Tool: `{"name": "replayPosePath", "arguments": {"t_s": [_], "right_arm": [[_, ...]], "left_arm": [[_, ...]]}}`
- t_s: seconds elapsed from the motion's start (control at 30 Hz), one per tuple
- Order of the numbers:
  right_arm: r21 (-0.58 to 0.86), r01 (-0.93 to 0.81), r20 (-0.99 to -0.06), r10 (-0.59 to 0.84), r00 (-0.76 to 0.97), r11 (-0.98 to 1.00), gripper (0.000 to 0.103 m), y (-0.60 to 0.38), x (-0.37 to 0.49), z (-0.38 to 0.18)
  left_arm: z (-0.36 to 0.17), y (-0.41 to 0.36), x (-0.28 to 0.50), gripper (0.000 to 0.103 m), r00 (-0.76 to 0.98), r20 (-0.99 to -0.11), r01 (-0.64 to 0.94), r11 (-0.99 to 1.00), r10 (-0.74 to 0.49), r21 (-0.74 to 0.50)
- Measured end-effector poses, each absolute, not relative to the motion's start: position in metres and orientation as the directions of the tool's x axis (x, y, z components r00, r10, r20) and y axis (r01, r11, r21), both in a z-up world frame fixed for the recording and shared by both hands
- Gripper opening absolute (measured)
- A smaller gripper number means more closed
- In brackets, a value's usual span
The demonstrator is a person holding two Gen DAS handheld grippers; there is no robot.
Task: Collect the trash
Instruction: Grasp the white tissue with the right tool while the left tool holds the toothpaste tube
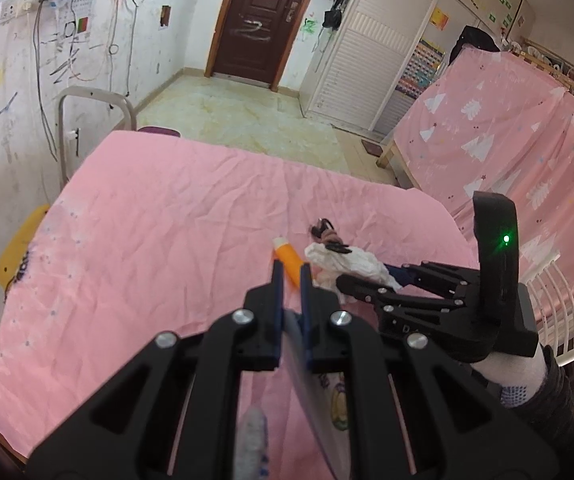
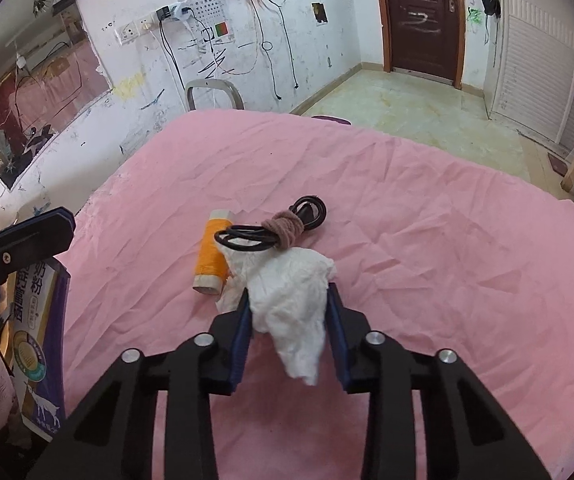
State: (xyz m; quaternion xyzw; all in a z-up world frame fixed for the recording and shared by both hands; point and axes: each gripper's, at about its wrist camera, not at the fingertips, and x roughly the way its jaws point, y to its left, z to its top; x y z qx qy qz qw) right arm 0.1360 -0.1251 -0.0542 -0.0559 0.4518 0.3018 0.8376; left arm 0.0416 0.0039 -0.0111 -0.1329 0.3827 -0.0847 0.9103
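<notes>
Right hand-held gripper (image 2: 289, 312): its blue pads stand either side of a crumpled white tissue wad (image 2: 291, 300) and press on its flanks; gripping the wad.
Left hand-held gripper (image 1: 292, 280): jaws closed on the upper edge of a flat printed packaging bag, purple and yellow (image 2: 39, 344), which hangs open below it.
Tissue wad position: lying on the counter under a creased pink cloth (image 2: 427, 240), not yet lifted as far as can be judged.
Adjacent items: an orange thread spool with pale cardboard ends (image 2: 210, 258) touches the wad on its left; a black cable coil bound with a brown hair tie (image 2: 275, 230) rests against the wad's far edge.
Progress: early stage. Grasp secured; transfer into the bag outstanding.
Remaining: spool and cable are untouched; whether they count as trash cannot be told.
</notes>
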Motion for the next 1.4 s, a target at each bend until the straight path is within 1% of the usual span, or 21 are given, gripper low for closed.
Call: {"name": "replayPosePath", "arguments": {"t_s": [0.07, 0.1, 0.13, 0.47, 0.53, 0.63, 0.7, 0.73, 0.77, 0.8, 0.83, 0.87, 1.03, 1.07, 1.1, 1.13, 1.17, 1.23, 1.33, 1.4], "right_arm": [[0.183, -0.565, -0.783, 0.467, 0.411, 0.805, 0.014, -0.127, 0.129, -0.051], [0.182, -0.566, -0.779, 0.470, 0.416, 0.804, 0.012, -0.129, 0.127, -0.049], [0.185, -0.571, -0.773, 0.478, 0.418, 0.800, 0.007, -0.130, 0.123, -0.046], [0.190, -0.576, -0.714, 0.515, 0.475, 0.795, 0.006, -0.162, 0.092, -0.018], [0.176, -0.585, -0.719, 0.510, 0.473, 0.792, 0.006, -0.165, 0.090, -0.015], [0.191, -0.564, -0.705, 0.512, 0.491, 0.803, 0.007, -0.168, 0.095, -0.013], [0.188, -0.555, -0.707, 0.504, 0.496, 0.810, 0.010, -0.164, 0.102, -0.014], [0.192, -0.557, -0.710, 0.506, 0.490, 0.808, 0.014, -0.161, 0.105, -0.015], [0.192, -0.559, -0.713, 0.506, 0.485, 0.806, 0.022, -0.158, 0.108, -0.017], [0.187, -0.559, -0.719, 0.500, 0.483, 0.808, 0.029, -0.154, 0.111, -0.019], [0.184, -0.559, -0.723, 0.497, 0.480, 0.808, 0.044, -0.150, 0.112, -0.021], [0.183, -0.560, -0.725, 0.496, 0.478, 0.808, 0.054, -0.147, 0.115, -0.023], [0.192, -0.555, -0.746, 0.488, 0.453, 0.809, 0.055, -0.138, 0.126, -0.035], [0.192, -0.551, -0.751, 0.483, 0.450, 0.812, 0.051, -0.137, 0.128, -0.037], [0.201, -0.549, -0.753, 0.487, 0.443, 0.811, 0.045, -0.138, 0.129, -0.040], [0.209, -0.548, -0.756, 0.489, 0.435, 0.810, 0.029, -0.138, 0.130, -0.042], [0.212, -0.548, -0.756, 0.491, 0.433, 0.809, 0.020, -0.138, 0.131, -0.042], [0.207, -0.558, -0.755, 0.494, 0.431, 0.803, 0.011, -0.138, 0.127, -0.041], [0.199, -0.576, -0.745, 0.505, 0.437, 0.793, 0.006, -0.139, 0.117, -0.035], [0.204, -0.578, -0.732, 0.515, 0.446, 0.790, 0.005, -0.144, 0.109, -0.030]], "left_arm": [[-0.010, 0.003, 0.040, 0.006, 0.695, -0.673, 0.053, 0.951, -0.253, -0.304], [-0.009, 0.002, 0.040, 0.006, 0.696, -0.673, 0.051, 0.952, -0.251, -0.301], [-0.009, 0.002, 0.039, 0.006, 0.698, -0.671, 0.052, 0.952, -0.250, -0.301], [0.000, -0.004, 0.033, 0.006, 0.711, -0.659, 0.066, 0.957, -0.244, -0.283], [0.002, -0.007, 0.031, 0.006, 0.715, -0.656, 0.069, 0.958, -0.242, -0.278], [0.006, -0.011, 0.028, 0.006, 0.720, -0.651, 0.076, 0.959, -0.242, -0.273], [0.007, -0.011, 0.026, 0.006, 0.723, -0.648, 0.076, 0.960, -0.240, -0.271], [0.007, -0.011, 0.027, 0.006, 0.723, -0.649, 0.074, 0.960, -0.238, -0.269], [0.007, -0.010, 0.027, 0.006, 0.723, -0.650, 0.073, 0.960, -0.236, -0.269], [0.007, -0.009, 0.027, 0.006, 0.723, -0.650, 0.070, 0.961, -0.234, -0.268], [0.007, -0.009, 0.027, 0.006, 0.723, -0.650, 0.068, 0.961, -0.233, -0.269], [0.006, -0.007, 0.027, 0.006, 0.723, -0.651, 0.065, 0.961, -0.232, -0.270], [0.002, -0.007, 0.030, 0.006, 0.714, -0.660, 0.060, 0.959, -0.234, -0.276], [0.002, -0.007, 0.030, 0.006, 0.713, -0.661, 0.060, 0.959, -0.235, -0.277], [0.001, -0.007, 0.031, 0.006, 0.711, -0.662, 0.060, 0.959, -0.237, -0.278], [0.000, -0.007, 0.031, 0.006, 0.710, -0.662, 0.061, 0.958, -0.238, -0.280], [0.000, -0.007, 0.032, 0.006, 0.710, -0.663, 0.061, 0.958, -0.239, -0.280], [0.001, -0.007, 0.032, 0.006, 0.710, -0.663, 0.061, 0.958, -0.238, -0.279], [0.001, -0.007, 0.032, 0.006, 0.712, -0.661, 0.063, 0.959, -0.237, -0.277], [0.002, -0.008, 0.031, 0.006, 0.715, -0.659, 0.065, 0.960, -0.236, -0.273]]}}
